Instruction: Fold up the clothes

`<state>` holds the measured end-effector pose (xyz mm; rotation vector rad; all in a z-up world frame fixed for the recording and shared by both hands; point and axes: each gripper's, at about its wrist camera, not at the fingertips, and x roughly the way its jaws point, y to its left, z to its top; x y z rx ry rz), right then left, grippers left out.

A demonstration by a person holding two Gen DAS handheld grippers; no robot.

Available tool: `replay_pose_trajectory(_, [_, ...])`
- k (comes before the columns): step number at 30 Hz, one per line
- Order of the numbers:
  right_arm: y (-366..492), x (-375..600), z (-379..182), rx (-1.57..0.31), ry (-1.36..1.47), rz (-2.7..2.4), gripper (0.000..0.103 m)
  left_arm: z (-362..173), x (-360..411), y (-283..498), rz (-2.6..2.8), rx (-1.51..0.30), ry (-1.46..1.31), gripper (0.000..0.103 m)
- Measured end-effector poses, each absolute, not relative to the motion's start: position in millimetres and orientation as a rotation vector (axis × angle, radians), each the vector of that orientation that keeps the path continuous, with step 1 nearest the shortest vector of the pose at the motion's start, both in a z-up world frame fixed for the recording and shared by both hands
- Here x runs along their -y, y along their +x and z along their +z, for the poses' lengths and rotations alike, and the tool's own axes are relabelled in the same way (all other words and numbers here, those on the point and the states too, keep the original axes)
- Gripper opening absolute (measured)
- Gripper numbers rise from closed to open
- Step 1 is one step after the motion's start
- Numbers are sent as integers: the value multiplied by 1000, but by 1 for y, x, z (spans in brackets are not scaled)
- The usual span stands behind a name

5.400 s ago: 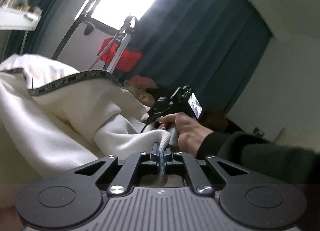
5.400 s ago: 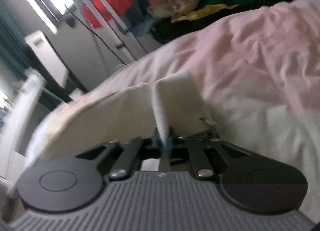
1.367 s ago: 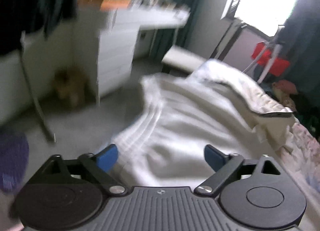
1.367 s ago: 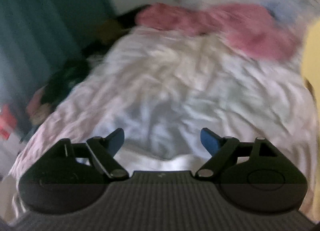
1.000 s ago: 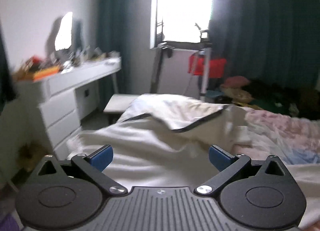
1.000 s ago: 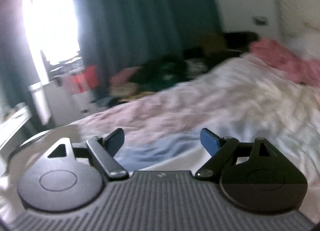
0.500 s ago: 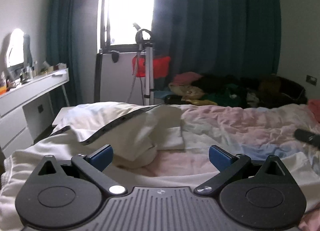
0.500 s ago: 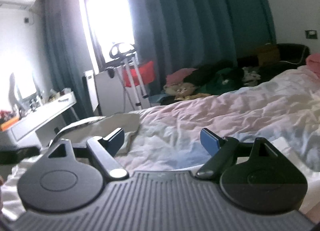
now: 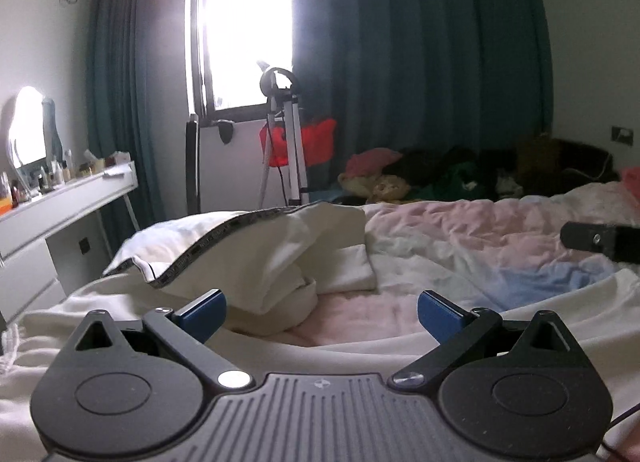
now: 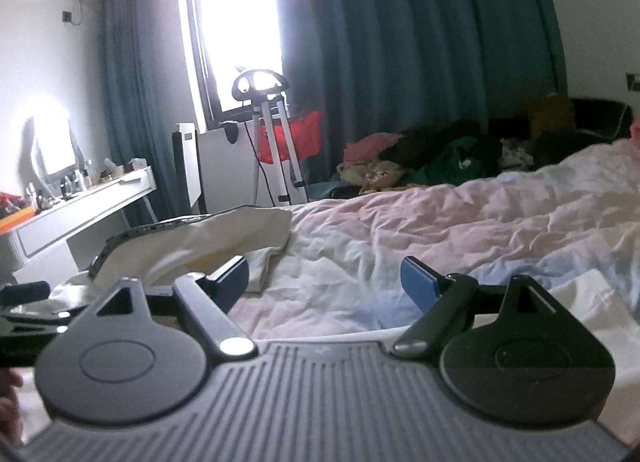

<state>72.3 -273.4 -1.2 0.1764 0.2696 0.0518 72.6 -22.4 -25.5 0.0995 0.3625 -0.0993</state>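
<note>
Cream clothes (image 9: 256, 258) lie in a soft heap on the left side of the bed (image 9: 460, 238), partly folded over, with a dark printed band (image 9: 208, 242) running along one edge. More of the same pale cloth spreads low across the front, right under both grippers. It looks thick and floppy, like a sweatshirt, so I think it will sag and bend when lifted and will not break. It does not look slippery. The dark band looks like a firmer edge, and I think that is a good place to pinch, or else a thick corner of the pale cloth near the front.

On the far left stands a white desk (image 9: 68, 202) with small bottles on it, just beside the bed, so there is not much room to swing out that way. Behind the heap are a tripod (image 9: 280, 142) and a window (image 9: 244, 22).

The left gripper (image 9: 320, 310) hangs just above the cloth with its blue fingers (image 9: 200, 308) spread wide and nothing between them. The right gripper (image 10: 324, 282) is the same, fingers apart and holding nothing.

Moving right, the pink and white bedding (image 10: 480, 230) is wrinkled but wide and bare, with lots of room to lay the clothes flat. Far back on the right is a dark pile of other clothes (image 10: 440, 158), well apart from the cream ones.
</note>
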Motion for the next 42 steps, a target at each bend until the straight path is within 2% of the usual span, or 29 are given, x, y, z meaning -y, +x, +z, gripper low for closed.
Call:
replay_pose_trajectory(4, [74, 267, -8, -273, 157, 62, 85, -23, 19, 72, -84, -375, 73, 103])
replay_pose_trajectory(12, [101, 277, -44, -496, 348, 230, 83, -13, 8, 64, -37, -389, 4, 103])
replay_pose_trajectory(14, [107, 275, -54, -538, 370, 248, 71, -10, 5, 63, -23, -392, -17, 103])
replay_pose_trajectory(16, [115, 272, -64, -578, 397, 265, 65, -7, 2, 61, -10, -395, -37, 103])
replay_pose_trajectory(19, [135, 264, -72, -627, 460, 309, 65, -8, -7, 60, -15, -394, -67, 103])
replay_pose_trajectory(25, [211, 222, -81, -672, 627, 344, 64, -19, -29, 62, -14, -382, -86, 103])
replay_pose_trajectory(31, [299, 181, -114, -691, 765, 232, 64, -39, -47, 90, 54, -434, -123, 103])
replay_pose_trajectory(36, [340, 186, -129, -616, 925, 104, 62, -54, -60, 114, 99, -473, -167, 103])
replay_pose_trajectory(38, [354, 188, -126, -615, 914, 71, 47, -61, -65, 123, 117, -489, -185, 103])
replay_pose_trajectory(42, [363, 192, -121, -628, 870, 17, 23, -71, -74, 139, 144, -512, -214, 102])
